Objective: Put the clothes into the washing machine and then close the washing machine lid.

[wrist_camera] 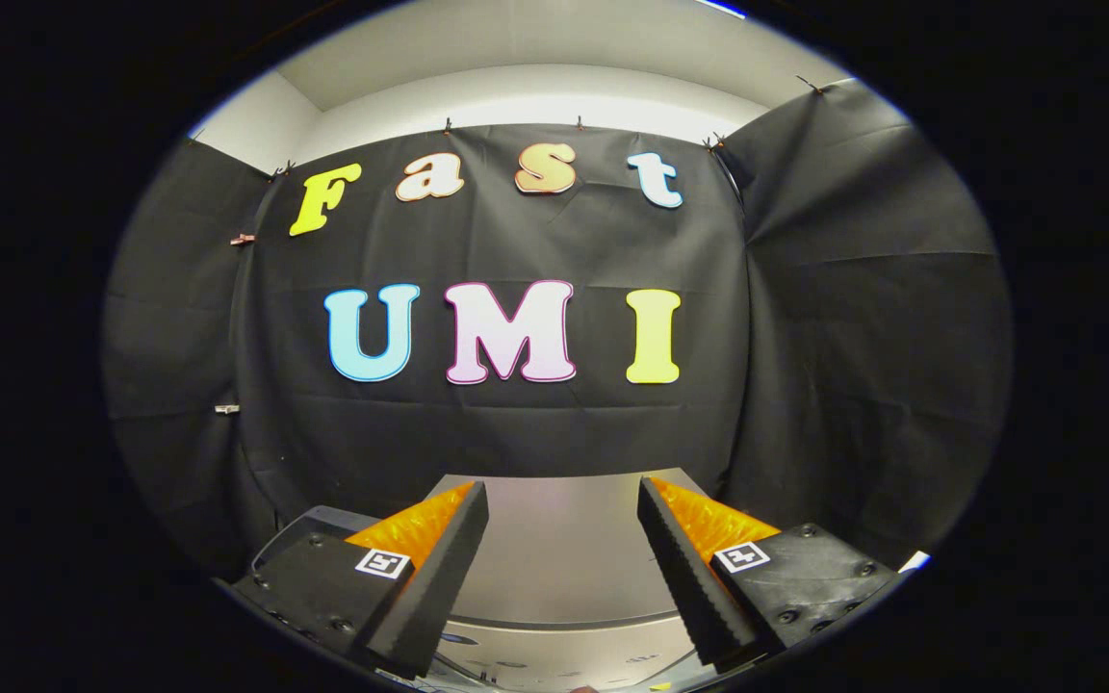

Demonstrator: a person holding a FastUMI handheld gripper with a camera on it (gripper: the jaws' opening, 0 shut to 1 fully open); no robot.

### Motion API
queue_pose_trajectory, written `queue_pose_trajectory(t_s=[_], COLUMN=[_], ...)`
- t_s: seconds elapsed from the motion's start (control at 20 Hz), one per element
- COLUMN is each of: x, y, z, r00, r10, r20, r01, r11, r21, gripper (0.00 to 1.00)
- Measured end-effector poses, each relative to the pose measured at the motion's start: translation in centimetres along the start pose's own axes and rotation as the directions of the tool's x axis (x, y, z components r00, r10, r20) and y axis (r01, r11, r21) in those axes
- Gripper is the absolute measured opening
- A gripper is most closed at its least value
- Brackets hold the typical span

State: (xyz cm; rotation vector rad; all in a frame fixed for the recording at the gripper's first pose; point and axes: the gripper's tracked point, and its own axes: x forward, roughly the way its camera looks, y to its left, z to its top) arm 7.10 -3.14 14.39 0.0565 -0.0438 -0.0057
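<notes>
So the gripper (562, 539) is held level and high, looking straight at the booth's black cloth wall (535, 423), fingers spread wide with nothing between them. Below and just ahead of the fingers is the washer (554, 549), a grey flat top that I'd guess is the lid lying down, though I can't make out a seam well enough to swear it's shut. No clothes to be seen from this angle, so no idea if they're inside or off to the side somewhere. That fits either a lid that needs opening for loading, or a load already in and the lid down again. As for writing, there are small marks on the washer's front panel (554, 664) under the fingers, too tiny and blurred to read. No brand I can pick out.
</notes>
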Motion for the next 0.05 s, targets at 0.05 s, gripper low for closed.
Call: queue_pose_trajectory(t_s=[0.05], x=[0.03], y=[0.07], z=[-0.03], r00=[1.0], r10=[0.0], r20=[0.001], r01=[0.0], r11=[1.0], r21=[-0.003], gripper=[0.99])
